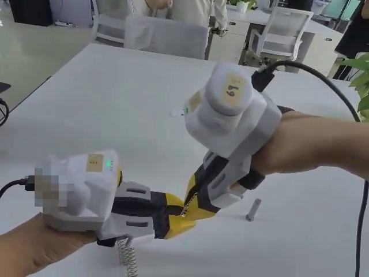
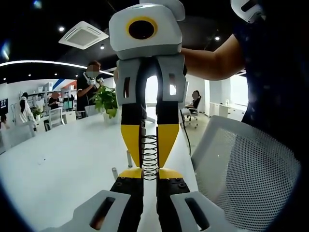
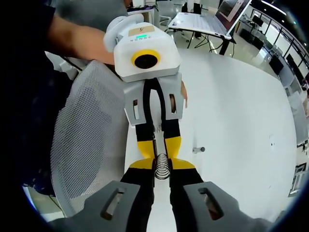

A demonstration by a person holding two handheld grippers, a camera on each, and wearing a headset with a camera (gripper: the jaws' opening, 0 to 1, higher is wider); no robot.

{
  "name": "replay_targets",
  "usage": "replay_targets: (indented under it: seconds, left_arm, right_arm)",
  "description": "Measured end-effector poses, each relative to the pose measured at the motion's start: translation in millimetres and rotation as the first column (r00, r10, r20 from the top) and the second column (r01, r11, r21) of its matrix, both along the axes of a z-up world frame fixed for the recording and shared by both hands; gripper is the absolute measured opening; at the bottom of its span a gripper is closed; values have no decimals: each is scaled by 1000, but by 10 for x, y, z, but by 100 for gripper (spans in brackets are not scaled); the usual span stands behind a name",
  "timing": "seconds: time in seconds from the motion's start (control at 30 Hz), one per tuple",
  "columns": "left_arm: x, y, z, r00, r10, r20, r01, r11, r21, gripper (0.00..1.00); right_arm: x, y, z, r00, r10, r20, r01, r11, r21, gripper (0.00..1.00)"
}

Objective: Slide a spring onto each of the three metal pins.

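At the near left of the counter [image 1: 115, 98], a spare spring [image 1: 128, 257] is lying partly under the left gripper [image 1: 177, 220]. That gripper is reaching to the right. Its jaws are pinching nearly shut on a thin grey shaft that looks to be a pin [image 3: 154, 137], though its far end is hiding behind coils. Just to the right, the spring [image 2: 149, 154] is sitting in line with that shaft. It is bridging the small gap where the two sets of yellow tips are almost touching. The right gripper [image 1: 195, 203] is coming down from the far right, and its jaws are clamping across the spring's coils. Whether the first coils are already riding over the pin's tip I cannot tell. Further right, well apart from the grippers, a loose pin [image 1: 252, 209] is resting on the counter.

The spring is looking light and thin-wired, so it is probably bending sideways and squashing under very little force, and it may flick out if squeezed hard. I judge the best hold to be a gentle one across the coils close to the leading end, which keeps the open mouth round and pointing along the shaft. The pin is looking stiff, smooth and likely slippery. Holding it by one end, as the left jaws seem to be doing, is leaving most of its length free for the coils.
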State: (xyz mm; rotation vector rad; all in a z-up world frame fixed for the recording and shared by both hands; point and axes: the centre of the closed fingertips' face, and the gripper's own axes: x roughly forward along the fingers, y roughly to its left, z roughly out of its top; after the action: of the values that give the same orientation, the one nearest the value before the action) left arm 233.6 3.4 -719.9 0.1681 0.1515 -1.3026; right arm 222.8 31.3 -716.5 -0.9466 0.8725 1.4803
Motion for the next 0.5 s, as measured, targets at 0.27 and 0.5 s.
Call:
replay_targets:
  seconds: [0.27,0.5]
  left_arm:
    - [-6,1,-17,1000,4,-3,-4,1000,-6,3]
    - [-5,-4,-8,1000,8,-2,-8,1000,-10,5]
  right_arm:
    - [-16,-1,-14,1000,2,6,-2,1000,-14,8]
    - [-4,-5,1,1000,0,11,0,1000,-10,8]
